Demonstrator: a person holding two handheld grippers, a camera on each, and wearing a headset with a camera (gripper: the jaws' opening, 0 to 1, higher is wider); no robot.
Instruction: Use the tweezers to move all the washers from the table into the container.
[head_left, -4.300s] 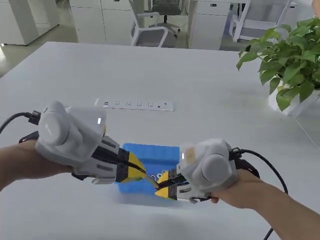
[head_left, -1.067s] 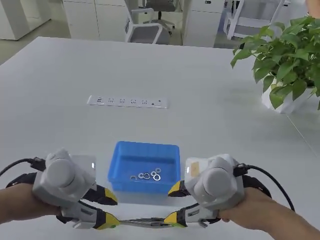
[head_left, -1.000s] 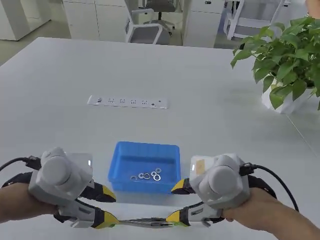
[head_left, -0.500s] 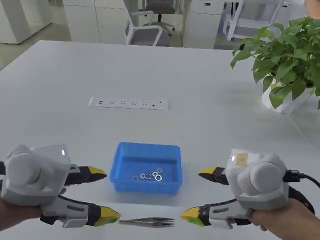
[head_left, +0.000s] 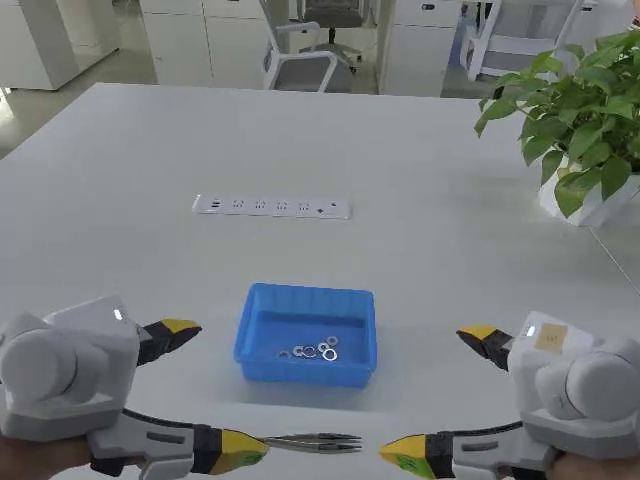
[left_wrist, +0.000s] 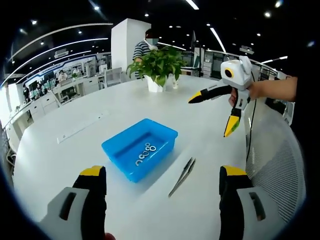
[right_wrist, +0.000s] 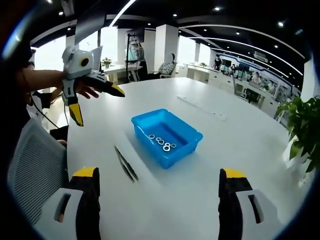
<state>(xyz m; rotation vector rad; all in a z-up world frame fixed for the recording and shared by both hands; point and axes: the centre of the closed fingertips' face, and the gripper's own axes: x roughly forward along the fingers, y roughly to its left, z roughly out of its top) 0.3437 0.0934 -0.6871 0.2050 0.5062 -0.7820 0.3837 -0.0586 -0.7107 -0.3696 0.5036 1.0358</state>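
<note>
A blue container (head_left: 258, 330) stands near the table's front edge with several washers (head_left: 312, 351) inside it. In front of it the tweezers (head_left: 315, 441) lie flat on the table, touching neither gripper. My left gripper (head_left: 215, 390) is open to the left of the tweezers, and my right gripper (head_left: 432, 395) is open to their right. The left gripper view has the tweezers (left_wrist: 183, 176), the container (left_wrist: 120, 155) and the open right gripper (left_wrist: 210, 117) ahead. From the right gripper view the tweezers (right_wrist: 125, 163), washers (right_wrist: 161, 142) and open left gripper (right_wrist: 99, 108) are visible.
A white power strip (head_left: 270, 207) lies farther back on the table. A potted plant (head_left: 580, 110) stands at the right edge. Office chairs (head_left: 300, 50) sit beyond the far edge. People stand in the background of the gripper views.
Both grippers were close together on the tweezers in front of the container. They have opened and drawn apart sideways, leaving the tweezers lying on the table.
</note>
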